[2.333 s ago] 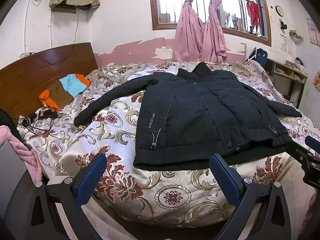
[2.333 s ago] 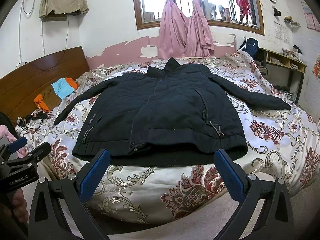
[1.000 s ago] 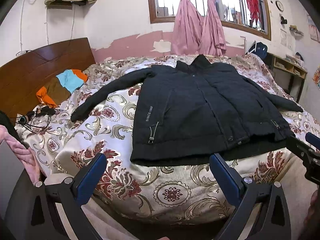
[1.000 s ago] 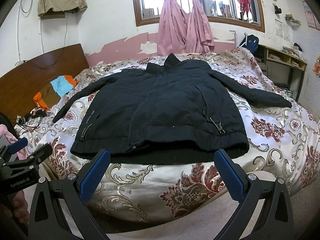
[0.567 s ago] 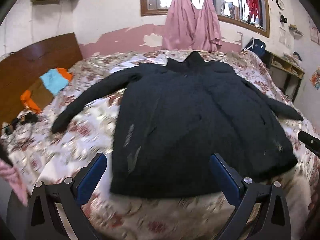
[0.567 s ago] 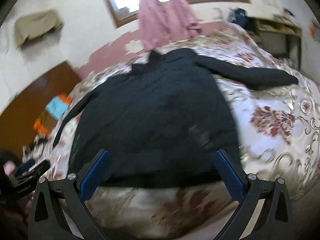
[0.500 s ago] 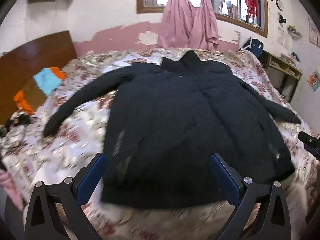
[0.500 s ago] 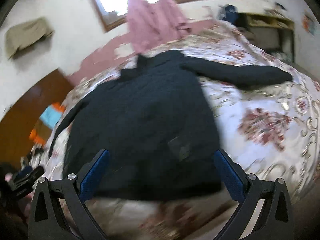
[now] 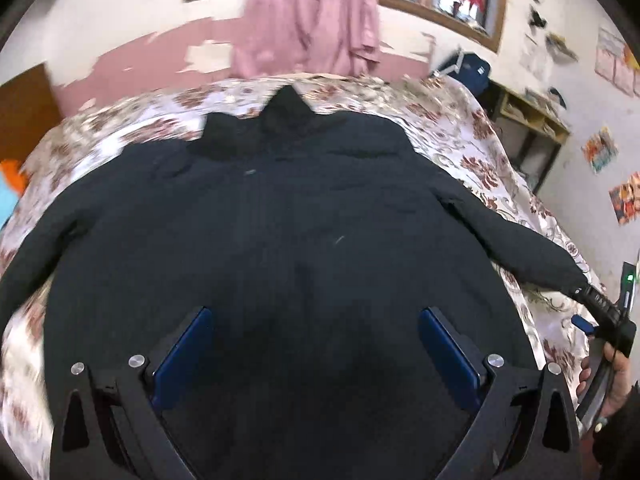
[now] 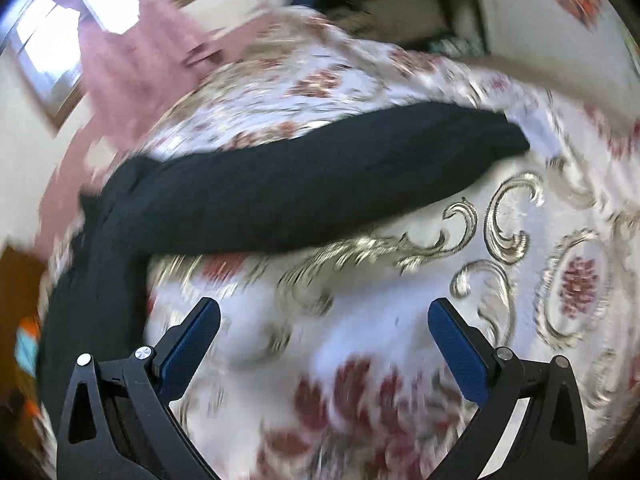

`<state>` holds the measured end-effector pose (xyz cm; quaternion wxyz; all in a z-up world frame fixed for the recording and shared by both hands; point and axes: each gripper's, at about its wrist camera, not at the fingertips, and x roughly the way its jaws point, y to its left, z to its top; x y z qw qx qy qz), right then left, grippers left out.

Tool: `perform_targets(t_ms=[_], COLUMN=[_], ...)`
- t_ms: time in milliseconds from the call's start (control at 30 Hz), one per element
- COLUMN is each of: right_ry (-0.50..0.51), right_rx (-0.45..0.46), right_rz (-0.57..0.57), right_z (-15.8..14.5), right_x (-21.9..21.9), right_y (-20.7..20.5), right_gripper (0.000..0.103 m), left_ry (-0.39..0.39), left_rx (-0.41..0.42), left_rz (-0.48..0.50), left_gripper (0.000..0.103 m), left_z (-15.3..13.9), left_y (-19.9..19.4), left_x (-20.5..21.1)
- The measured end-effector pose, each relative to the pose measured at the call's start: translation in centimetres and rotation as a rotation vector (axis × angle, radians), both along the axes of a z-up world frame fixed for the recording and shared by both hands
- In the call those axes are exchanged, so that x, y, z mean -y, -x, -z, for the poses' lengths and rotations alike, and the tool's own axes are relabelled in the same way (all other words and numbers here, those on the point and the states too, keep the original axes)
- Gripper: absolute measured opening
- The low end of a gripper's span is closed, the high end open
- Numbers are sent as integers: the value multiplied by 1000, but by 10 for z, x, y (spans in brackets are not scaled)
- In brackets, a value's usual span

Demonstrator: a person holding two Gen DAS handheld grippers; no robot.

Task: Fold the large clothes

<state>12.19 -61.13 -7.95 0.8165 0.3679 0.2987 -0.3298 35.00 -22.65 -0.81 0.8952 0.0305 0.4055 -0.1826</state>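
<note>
Floral bedspread [image 10: 520, 264] carries the black jacket [image 9: 280, 240], spread flat. Left hand-held gripper [image 9: 316, 344] hovers wide above its hem; right hand-held gripper [image 10: 324, 340], also wide, faces the sleeve [image 10: 320, 184]. Pinch near the cuff, then fold inward.

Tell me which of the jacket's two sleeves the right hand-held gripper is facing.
The jacket's right-side sleeve, stretched toward the bed's shelf side, lies ahead of the open right hand-held gripper; the other sleeve lies opposite.
</note>
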Motion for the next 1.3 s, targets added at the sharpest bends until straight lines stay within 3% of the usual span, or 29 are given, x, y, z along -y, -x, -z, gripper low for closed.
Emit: perform_targets(t_ms=[133,333,400,467,500,567,633,800,967,1100,1200,1300], right_ry=[-35,-91,-95,-98,-96,-88,-68,103,324,519,635,701], right_rx=[90,254,298,326,333,328,341,337,339,359,341,311], right_rz=[186,337,342,326,322,338,325,220,34,-194,-372,-546], right_z=[19,36,40,43,43,43,36,-17,-103,-175,-205,-216], right_x=[31,59,62,67,66,72,71,55,19,-48,-111,-175], right_y=[-7,-18,-19,-27,-27,-31,-27,-28,-55,-104,-145,-180], right_gripper=[102,101,76,62,43,19,16,9,8,8,8,8], left_ry=[61,45,46,41,23,-27,-67,-56,74,148,161,173], left_rx=[14,10,-5,-27,-43,-79,-84,-72,-159,-133,-105,-100], left_rz=[56,143,165,189,206,220,215,225,208,220,177,130], left_gripper=[103,103,103,98,92,86,87,89,89,89,90,90], left_z=[7,22,28,34,39,51,62,64,43,13,-7,-22], left_y=[-39,-99,-111,-119,-123,-129,-129,-127,-131,-120,-114,-113], left_x=[42,113,129,143,151,163,170,165,122,57,2,-51])
